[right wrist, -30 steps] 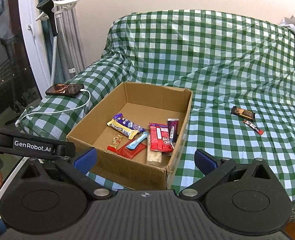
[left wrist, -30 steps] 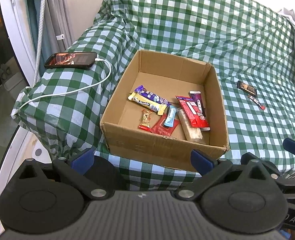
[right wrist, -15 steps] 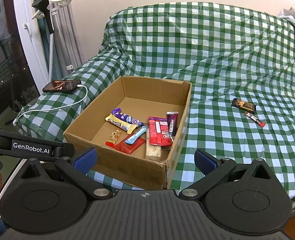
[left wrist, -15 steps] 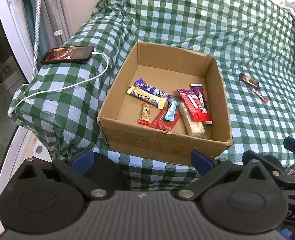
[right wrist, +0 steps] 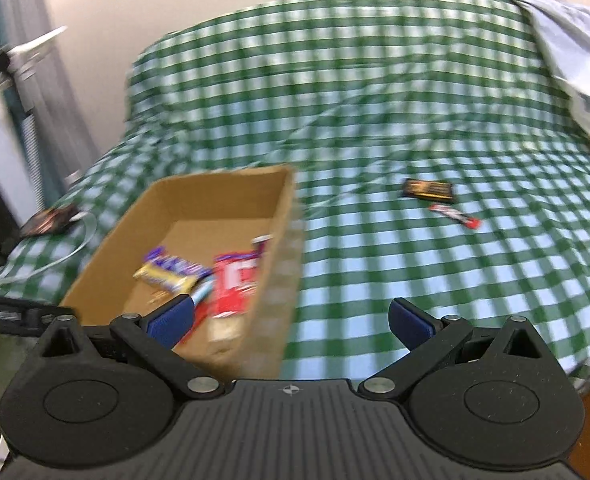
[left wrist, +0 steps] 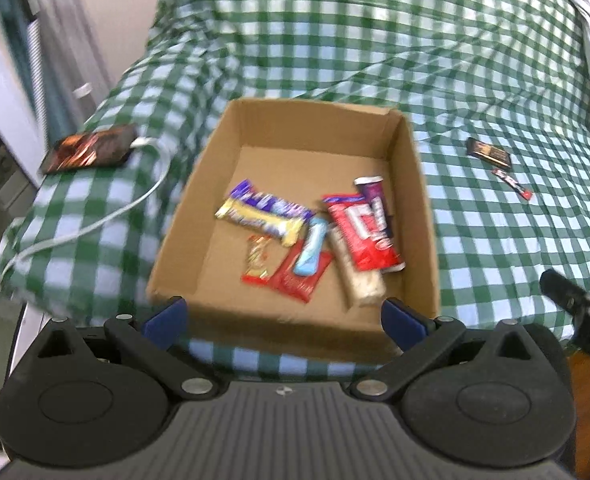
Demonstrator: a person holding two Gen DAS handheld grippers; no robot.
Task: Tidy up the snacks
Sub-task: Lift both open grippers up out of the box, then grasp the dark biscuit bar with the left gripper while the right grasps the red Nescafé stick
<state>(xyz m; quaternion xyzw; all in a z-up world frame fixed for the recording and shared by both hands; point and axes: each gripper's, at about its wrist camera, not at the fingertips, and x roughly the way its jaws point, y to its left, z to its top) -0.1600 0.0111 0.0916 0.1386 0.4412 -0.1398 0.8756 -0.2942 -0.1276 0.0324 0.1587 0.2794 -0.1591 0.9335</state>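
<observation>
Both the left gripper [left wrist: 283, 316] and right gripper [right wrist: 291, 320] gape empty; the red stick snack [right wrist: 455, 216] lies slantwise beside the dark bar [right wrist: 428, 190].

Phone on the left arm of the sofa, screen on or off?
On. The phone shows a lit orange-red picture, white cable plugged in.

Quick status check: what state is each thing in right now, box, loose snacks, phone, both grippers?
cardboard box: open-topped, holding a pile of wrapped snacks
dark snack packet: lying on the checked cloth, outside the box
red snack stick: on the cloth beside it, outside the box
phone: screen lit, cable plugged in
left gripper: open, empty
right gripper: open, empty
</observation>
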